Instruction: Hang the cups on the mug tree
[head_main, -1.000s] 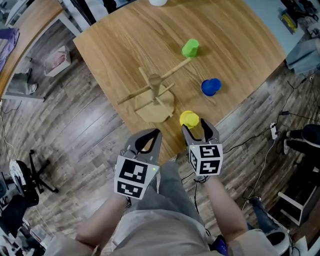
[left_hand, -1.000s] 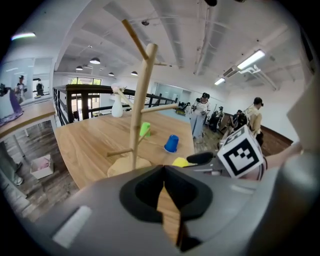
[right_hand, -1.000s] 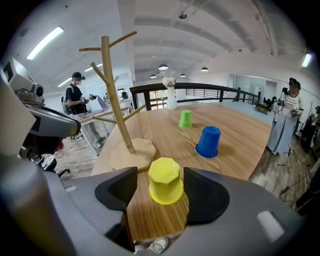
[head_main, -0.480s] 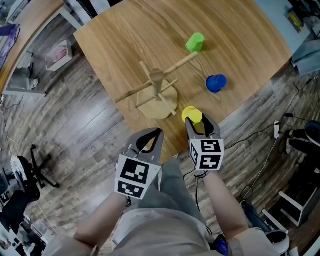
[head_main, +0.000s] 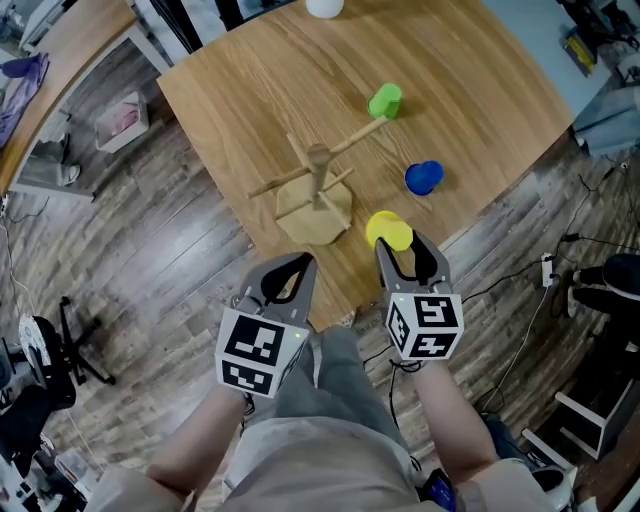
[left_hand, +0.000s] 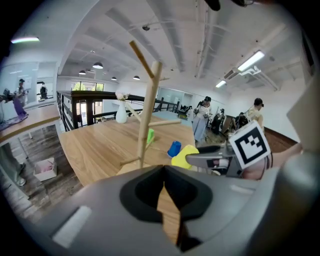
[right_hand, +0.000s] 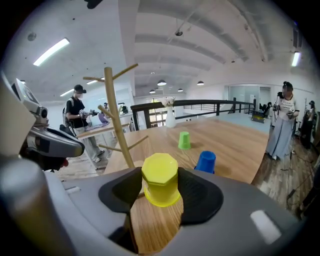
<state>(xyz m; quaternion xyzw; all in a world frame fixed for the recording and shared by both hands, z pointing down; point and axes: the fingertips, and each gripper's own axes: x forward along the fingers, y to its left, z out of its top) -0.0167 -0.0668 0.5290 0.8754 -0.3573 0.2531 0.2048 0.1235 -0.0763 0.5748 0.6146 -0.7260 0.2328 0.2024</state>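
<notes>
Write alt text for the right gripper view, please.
The right tool, its jaws just closed in, grips an upside-down yellow cup over the wooden table. Behind it stand the bare wooden mug tree at left and a green cup and a blue cup, both upside down, at right.

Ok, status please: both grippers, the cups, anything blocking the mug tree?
Right gripper just closed on yellow cup, upside down. Left gripper shut, empty. Green cup, blue cup on table; mug tree bare. Nothing in the way.
</notes>
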